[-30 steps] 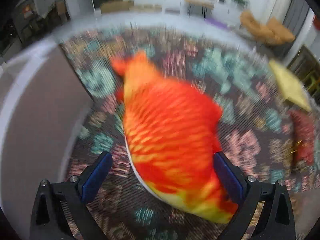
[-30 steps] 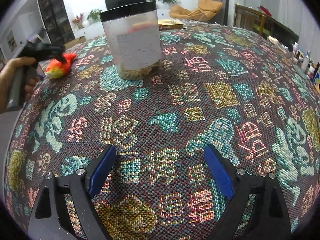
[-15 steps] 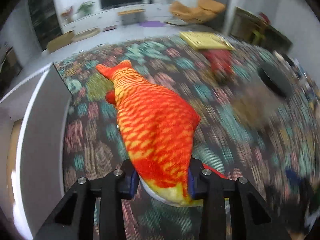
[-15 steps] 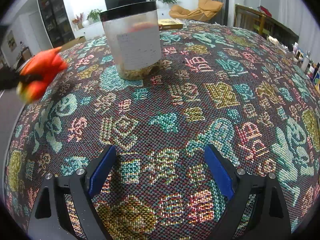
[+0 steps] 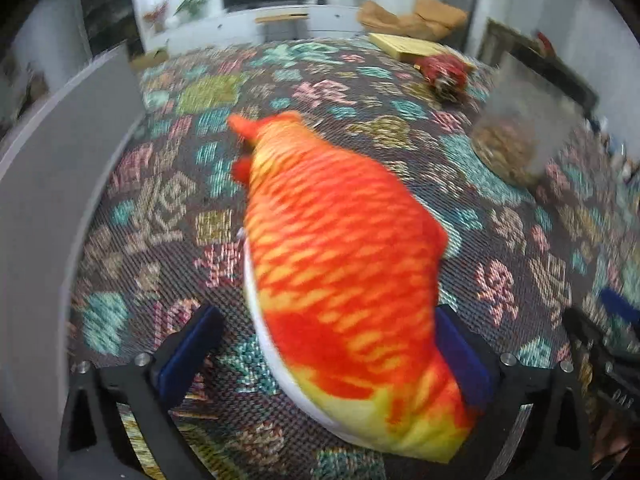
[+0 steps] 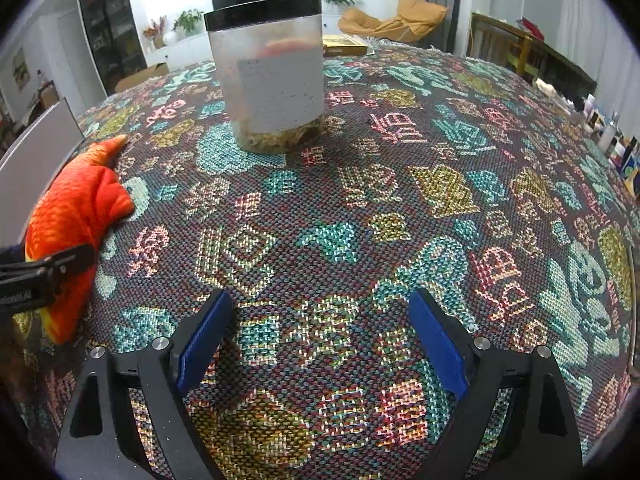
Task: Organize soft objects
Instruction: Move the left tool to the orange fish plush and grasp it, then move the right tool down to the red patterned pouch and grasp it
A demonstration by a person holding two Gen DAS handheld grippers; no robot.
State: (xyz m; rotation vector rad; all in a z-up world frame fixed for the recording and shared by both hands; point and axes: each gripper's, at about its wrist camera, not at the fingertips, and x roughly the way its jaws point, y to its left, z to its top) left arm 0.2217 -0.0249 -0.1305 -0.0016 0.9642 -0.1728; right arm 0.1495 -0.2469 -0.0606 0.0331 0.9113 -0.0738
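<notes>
An orange and yellow plush fish [image 5: 340,264] lies on the patterned tablecloth [image 5: 520,264], its tail pointing away. My left gripper [image 5: 320,344] is open, its blue pads on either side of the fish's head end, not pinching it. In the right wrist view the fish [image 6: 76,216] lies at the table's left edge with the left gripper's finger [image 6: 60,264] across it. A frosted plastic jar with a black rim [image 6: 272,76] stands upright further back. My right gripper [image 6: 320,332] is open and empty above the cloth.
A red plush item [image 5: 444,72] and a yellow book [image 5: 404,46] lie at the table's far side. The jar [image 5: 520,128] shows blurred on the right in the left wrist view. A grey chair back [image 5: 52,184] stands at the left table edge. Small items line the right edge [image 6: 616,140].
The left gripper was shut on the fish half a second ago; now its jaws are wide apart and the fish rests on the cloth nearer the right gripper. The right gripper has not moved.
</notes>
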